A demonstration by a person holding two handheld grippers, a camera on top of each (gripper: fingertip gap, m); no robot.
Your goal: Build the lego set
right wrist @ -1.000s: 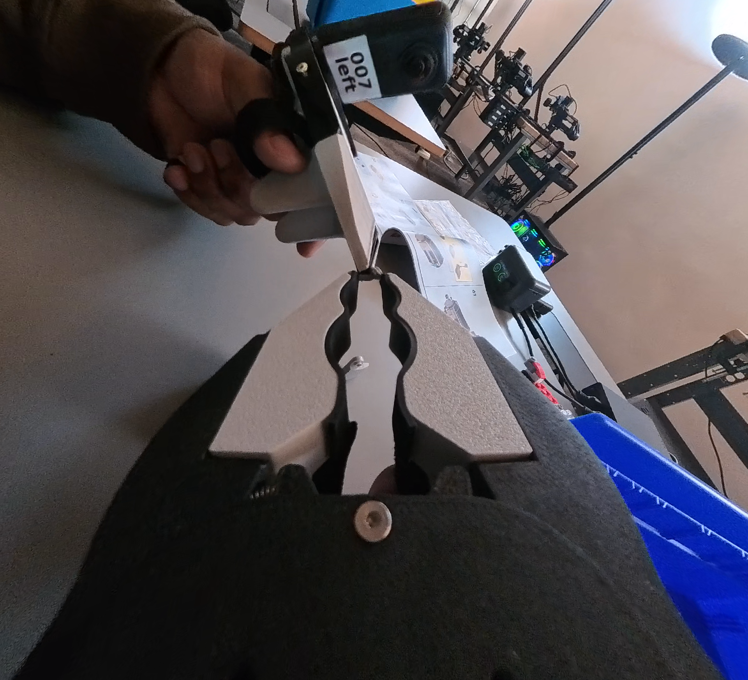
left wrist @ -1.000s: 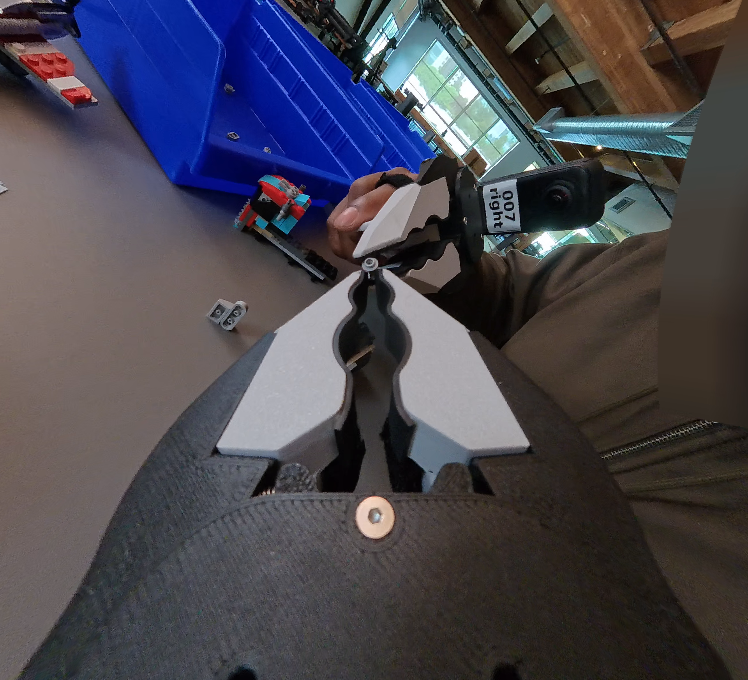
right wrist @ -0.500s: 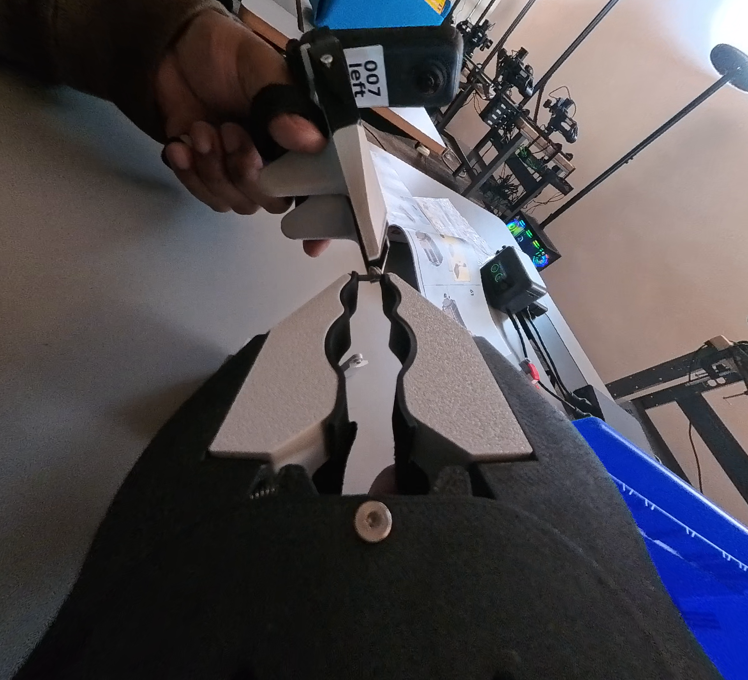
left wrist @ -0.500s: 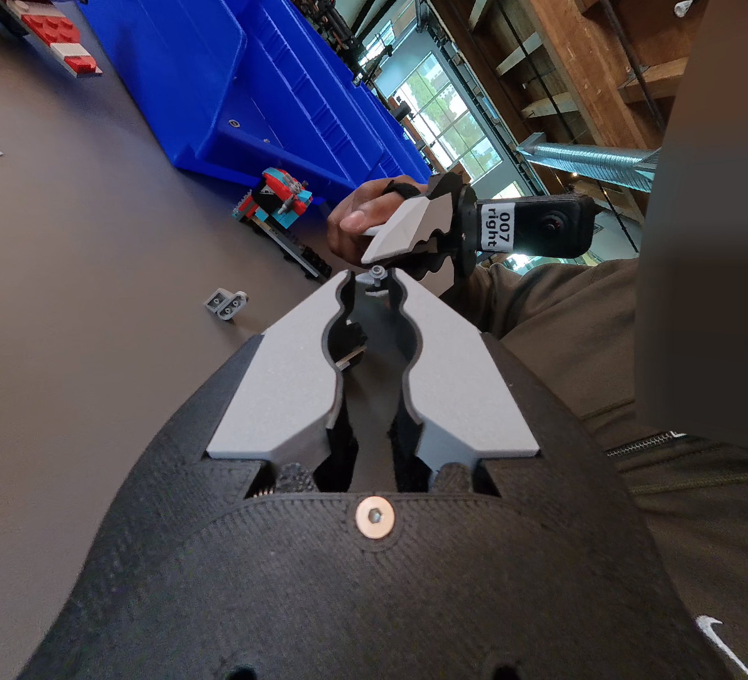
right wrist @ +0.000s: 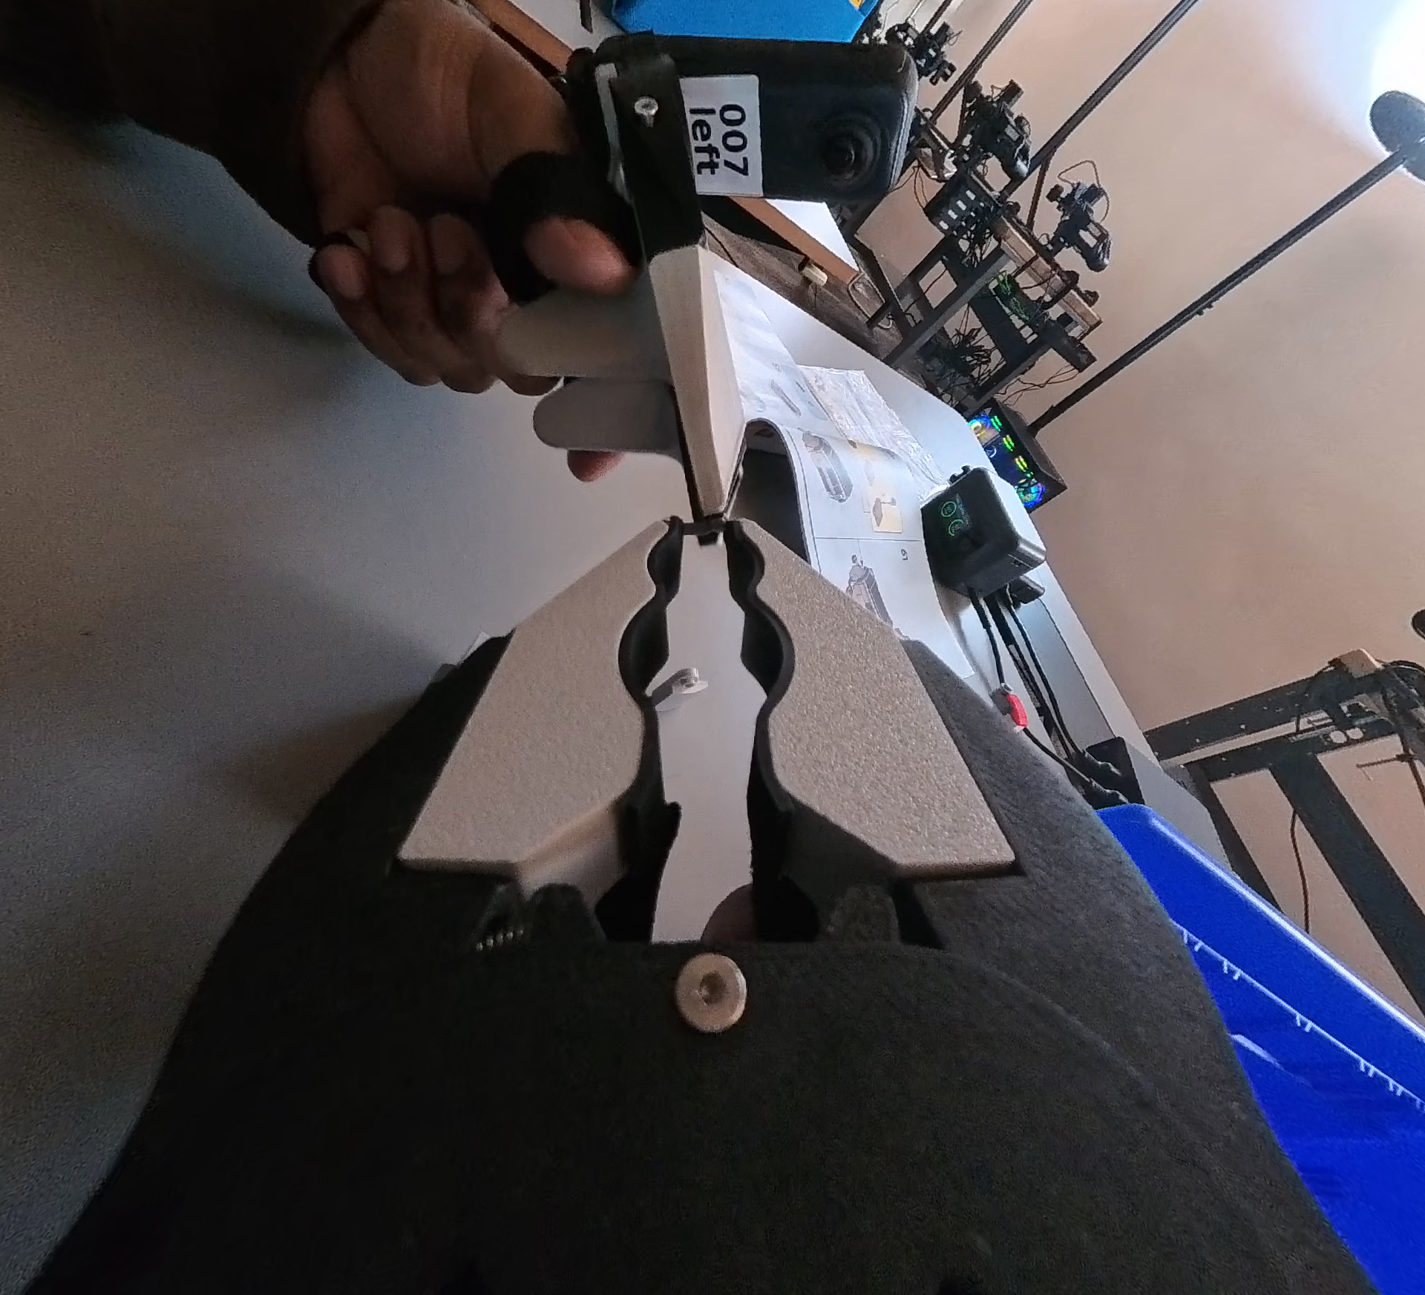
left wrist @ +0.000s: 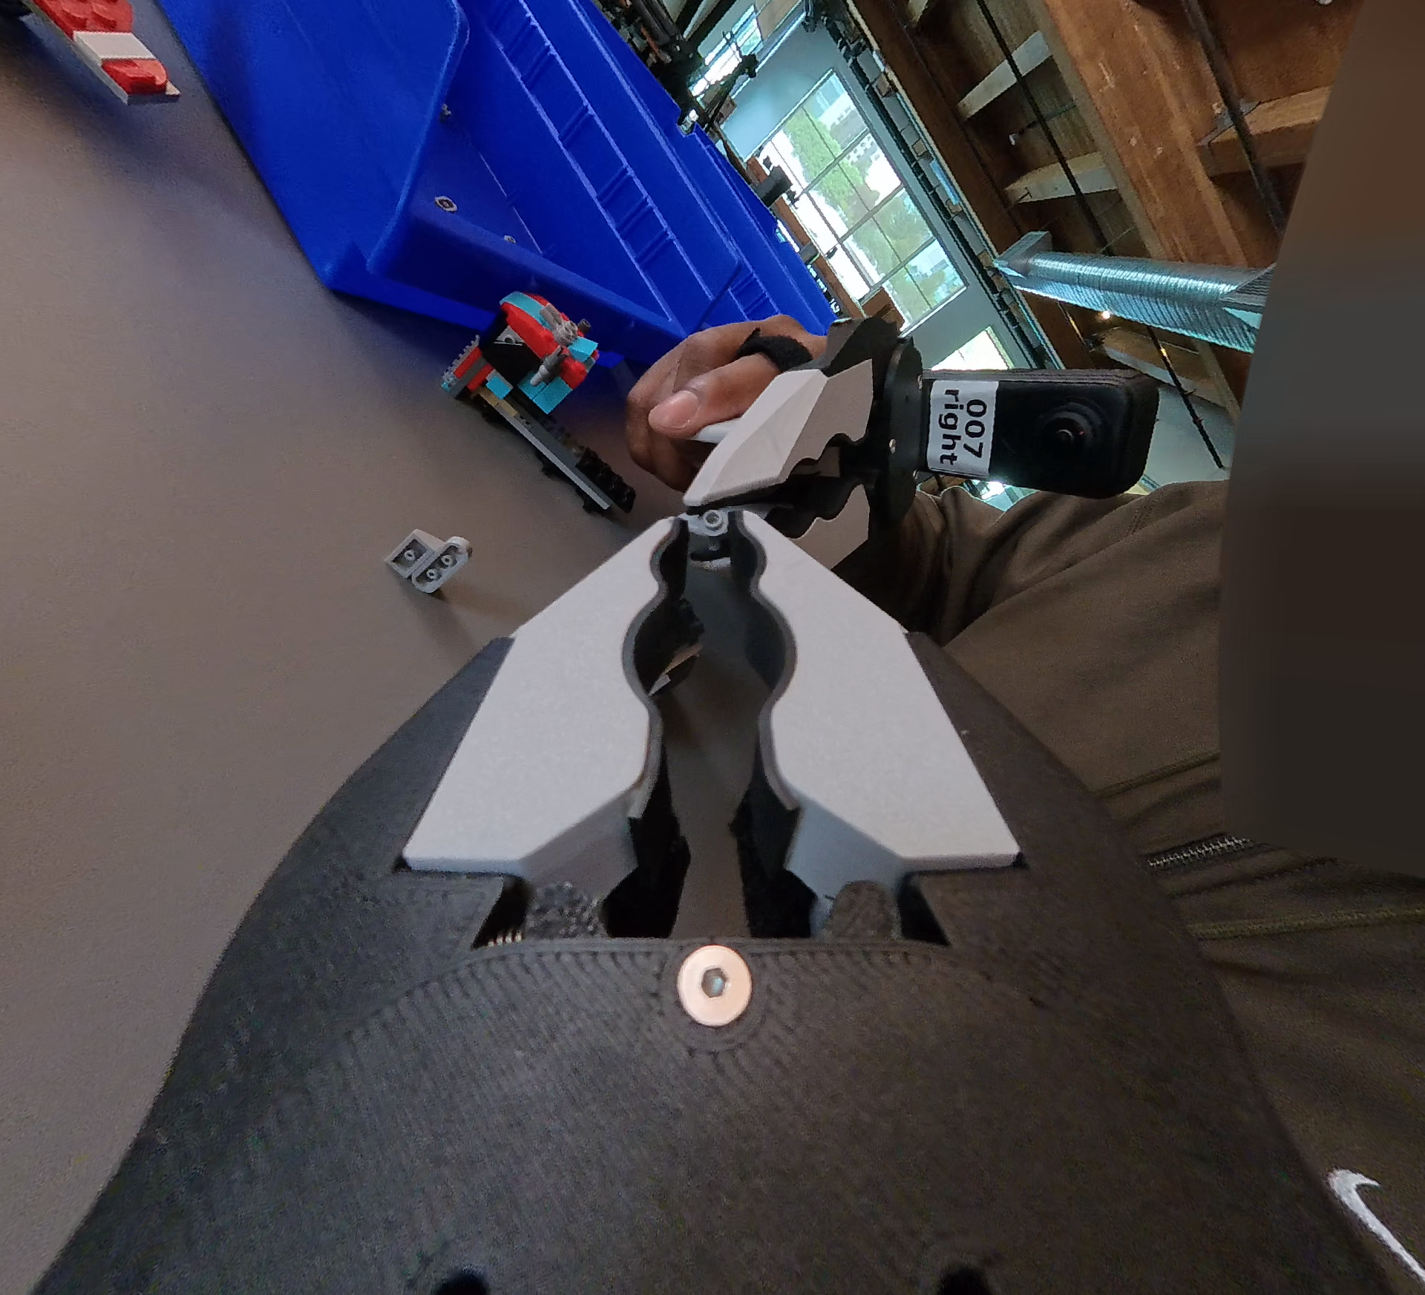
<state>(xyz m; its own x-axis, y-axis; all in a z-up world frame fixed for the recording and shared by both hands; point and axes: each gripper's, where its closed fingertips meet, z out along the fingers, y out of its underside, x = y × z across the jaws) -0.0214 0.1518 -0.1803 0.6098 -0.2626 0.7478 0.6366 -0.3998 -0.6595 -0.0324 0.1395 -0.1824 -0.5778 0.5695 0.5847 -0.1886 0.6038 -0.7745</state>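
The two hand-held grippers meet tip to tip above the grey table [left wrist: 154, 487]. The left gripper [left wrist: 711, 525] points forward and slightly upward, its grey fingers [left wrist: 571, 703] drawn narrow around a small grey round-studded brick piece [left wrist: 713, 522] at their tips. The right gripper [right wrist: 698, 532] comes in from the opposite side, turned roughly crosswise to the left one, and its tips are also narrowed on a small dark flat piece [right wrist: 700, 530] at the same meeting spot; from the right wrist view the piece is too small to tell whether it is one part or two joined parts. The right hand [left wrist: 694, 402] wraps the handle with a black strap over one finger; the left hand [right wrist: 432, 232] grips its handle likewise, wrist bent downward.

On the table to the left lie a small light grey bracket brick [left wrist: 428, 559] and, farther off, a red, teal and black brick model [left wrist: 532, 363] just beside a large blue plastic bin [left wrist: 432, 70]. A red-and-white brick plate [left wrist: 92, 32] sits at the far left. Beyond the left gripper an open instruction booklet [right wrist: 840, 471] curls on the table, with a small black device with green lights [right wrist: 975, 533] beside it. A person's olive sleeve [left wrist: 1079, 602] fills the right side.
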